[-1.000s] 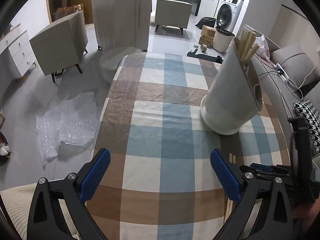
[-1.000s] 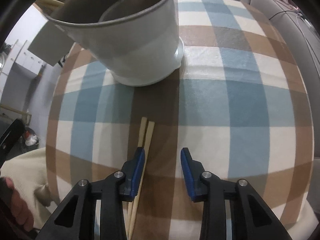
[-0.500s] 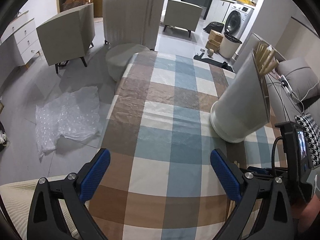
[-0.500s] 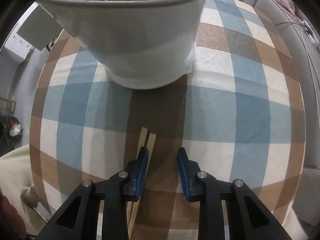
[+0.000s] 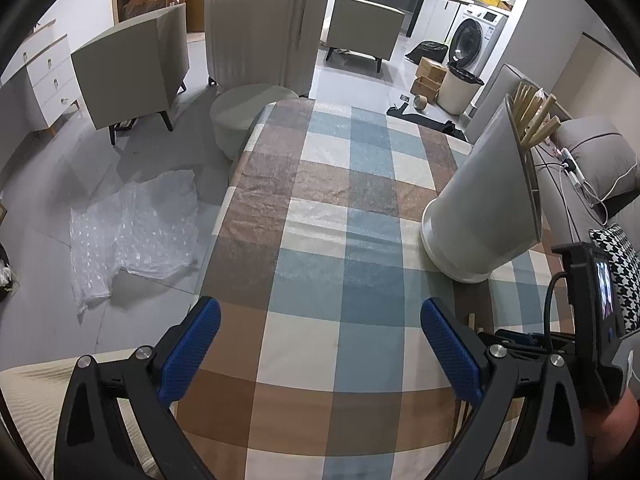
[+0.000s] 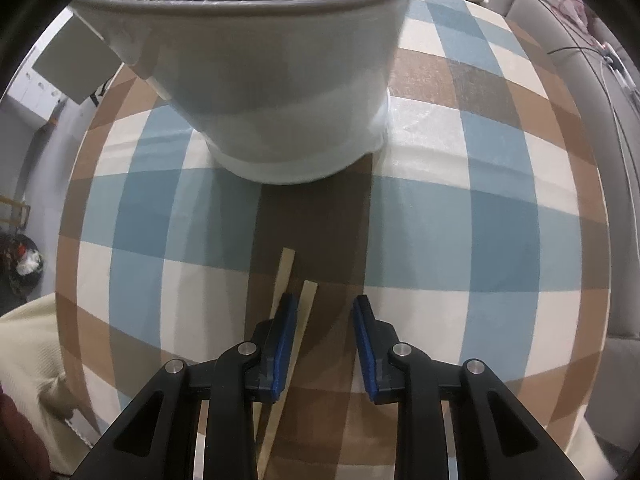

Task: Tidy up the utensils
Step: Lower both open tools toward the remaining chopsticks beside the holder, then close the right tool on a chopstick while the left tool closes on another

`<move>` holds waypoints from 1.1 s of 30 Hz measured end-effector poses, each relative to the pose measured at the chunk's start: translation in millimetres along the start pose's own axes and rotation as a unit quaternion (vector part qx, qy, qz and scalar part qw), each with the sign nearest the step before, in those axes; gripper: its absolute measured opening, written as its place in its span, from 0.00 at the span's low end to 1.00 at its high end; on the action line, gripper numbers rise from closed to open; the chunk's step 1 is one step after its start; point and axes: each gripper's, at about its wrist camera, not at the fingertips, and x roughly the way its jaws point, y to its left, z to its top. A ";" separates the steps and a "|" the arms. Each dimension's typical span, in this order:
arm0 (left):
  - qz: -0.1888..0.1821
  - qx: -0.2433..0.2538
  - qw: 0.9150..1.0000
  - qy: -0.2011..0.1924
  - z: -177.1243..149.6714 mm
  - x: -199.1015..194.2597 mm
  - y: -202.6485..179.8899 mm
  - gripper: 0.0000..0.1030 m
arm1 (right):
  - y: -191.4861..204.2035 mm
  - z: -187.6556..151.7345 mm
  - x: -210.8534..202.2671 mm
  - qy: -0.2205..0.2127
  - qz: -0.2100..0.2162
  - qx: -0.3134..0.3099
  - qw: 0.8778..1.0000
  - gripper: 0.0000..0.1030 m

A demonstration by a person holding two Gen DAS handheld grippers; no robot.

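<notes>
Right wrist view shows the right gripper (image 6: pixel 325 312) with fingers parted and empty over two chopsticks (image 6: pixel 286 276) lying lengthwise on the counter (image 6: pixel 500 240), under its left finger, pointing toward the holder (image 6: pixel 280 92); left gripper (image 5: pixel 320 336), wide open, sits farther off.

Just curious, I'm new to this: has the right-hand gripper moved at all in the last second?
Yes. The right gripper has crept forward toward the white holder, further along the chopsticks.
</notes>
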 end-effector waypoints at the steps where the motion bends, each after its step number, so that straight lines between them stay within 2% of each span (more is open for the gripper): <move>1: 0.000 -0.001 1.000 0.001 -0.1 0.8 0.5 0.95 | -2.3 -0.8 -0.4 0.000 0.001 0.000 1.000 0.26; 4: 0.002 -0.002 1.000 0.006 -0.4 2.7 1.0 0.95 | -1.5 8.4 2.5 -0.001 -0.003 -0.008 1.000 0.27; 13: 0.016 0.000 1.000 0.013 -2.1 6.5 0.0 0.95 | 17.9 12.0 4.3 0.000 -0.049 -0.026 0.998 0.24; 14: 0.018 0.002 1.000 0.013 -2.4 6.5 -0.4 0.95 | 19.6 11.2 3.7 -0.004 -0.050 -0.027 0.998 0.22; 15: 0.020 0.003 1.000 0.013 -2.9 6.6 -0.6 0.95 | 21.1 9.4 3.0 -0.009 -0.046 -0.028 0.999 0.14; 16: 0.023 0.006 1.000 0.013 -3.3 7.1 -1.4 0.95 | 25.3 10.7 3.4 -0.012 -0.038 -0.028 0.999 0.06; 19: 0.032 0.016 0.999 0.020 -6.2 10.4 -5.3 0.95 | 23.5 5.7 2.9 -0.030 -0.017 -0.019 0.999 0.04; 25: 0.031 0.048 0.997 0.051 -16.4 20.3 -26.8 0.95 | -22.6 -10.3 -14.0 -0.074 0.073 0.057 0.993 0.03; 29: 0.017 0.071 0.995 0.074 -22.6 24.7 -47.9 0.95 | -60.1 -23.0 -24.1 -0.097 0.120 0.102 0.983 0.03; 33: -0.003 0.094 0.992 0.089 -26.2 25.9 -72.3 0.95 | -107.4 -24.8 -30.7 -0.125 0.176 0.157 0.964 0.04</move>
